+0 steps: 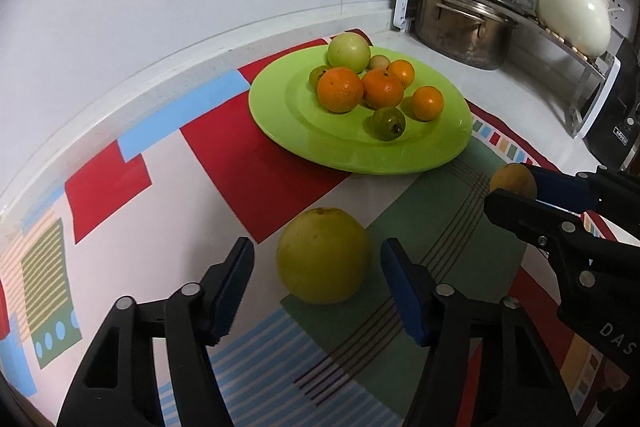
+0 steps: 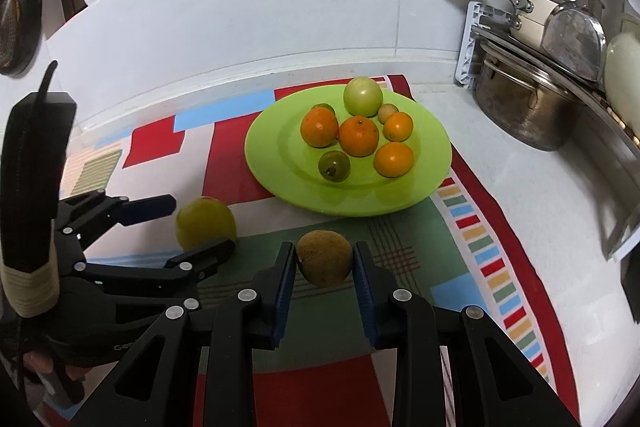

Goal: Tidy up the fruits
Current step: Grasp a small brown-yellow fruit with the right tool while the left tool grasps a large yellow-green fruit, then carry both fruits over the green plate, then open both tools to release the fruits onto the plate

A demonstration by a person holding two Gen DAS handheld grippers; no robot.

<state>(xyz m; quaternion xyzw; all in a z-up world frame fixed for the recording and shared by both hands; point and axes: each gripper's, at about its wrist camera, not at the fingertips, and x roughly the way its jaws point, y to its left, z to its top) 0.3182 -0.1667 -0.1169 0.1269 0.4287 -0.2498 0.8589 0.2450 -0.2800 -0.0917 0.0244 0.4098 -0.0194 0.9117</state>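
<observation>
Left gripper (image 1: 318,281): black two-finger tool with blue pads, fingers spread wide and released, straddling a large round yellow-green fruit (image 1: 323,255) that sits on the patchwork-print cloth (image 1: 224,143); gaps show on both sides, so no contact. This fruit looks firm, smooth-skinned and fairly heavy for its size, likely to roll; best taken across its widest girth, pads level at 3 and 9 o'clock. Lime-green round plate (image 2: 264,163): lies on the cloth at about 12 o'clock from both grippers, well apart from them, bearing four orange tangerines (image 2: 359,136), three small dark-green round fruits (image 2: 334,166) and one large pale-green fruit (image 2: 362,95) at its far rim. Right gripper (image 2: 324,261): same make, fingers clenched on a small brownish-yellow round fruit (image 2: 325,257), pads pressing its two sides at mid-height; whether it is lifted off the cloth cannot be told. That fruit appears light and rigid, its skin dull rather than slick; a moderate squeeze should suffice. Steel pot (image 2: 528,107) and white-handled cookware on a rack: at 2 o'clock, off the cloth.
</observation>
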